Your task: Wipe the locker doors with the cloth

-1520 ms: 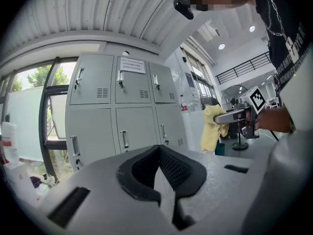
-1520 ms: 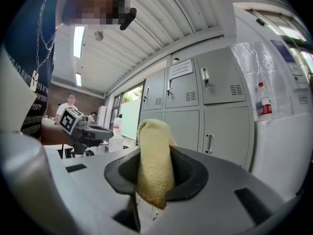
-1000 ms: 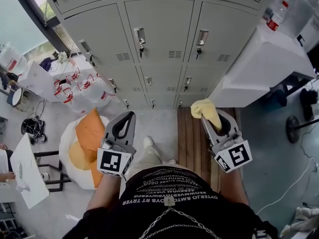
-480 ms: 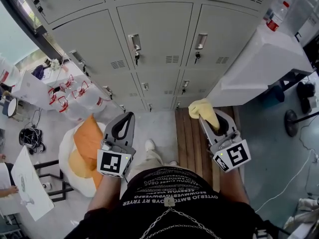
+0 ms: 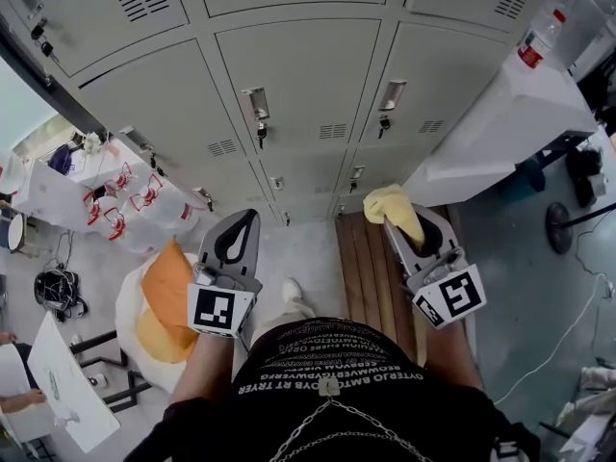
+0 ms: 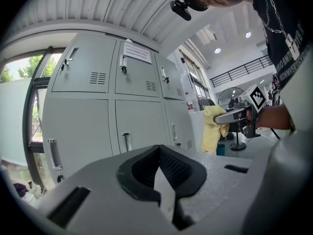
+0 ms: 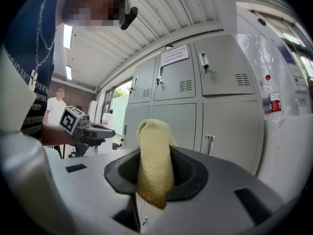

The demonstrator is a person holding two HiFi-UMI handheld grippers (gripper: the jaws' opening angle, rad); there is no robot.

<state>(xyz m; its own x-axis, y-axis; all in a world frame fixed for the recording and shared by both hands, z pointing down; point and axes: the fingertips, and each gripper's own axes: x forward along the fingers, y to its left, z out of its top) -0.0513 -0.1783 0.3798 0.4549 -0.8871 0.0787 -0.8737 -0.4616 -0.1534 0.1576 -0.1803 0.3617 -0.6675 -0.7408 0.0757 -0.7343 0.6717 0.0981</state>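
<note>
Grey locker doors (image 5: 303, 75), ahead of both grippers, fill more of the head view than a second ago: the person has closed in. Right gripper (image 5: 390, 223) clamps the yellow cloth (image 5: 395, 205), which is not yet touching a door. Left gripper (image 5: 245, 221): jaws together, empty.

Grey floor (image 5: 313, 250) with a wooden slat strip (image 5: 364, 277) at lower centre. White desk (image 5: 510, 114) upper right, window (image 5: 17, 104) upper left. Ribbed ceiling (image 6: 88, 9), lamps (image 6: 217, 50) lit.
</note>
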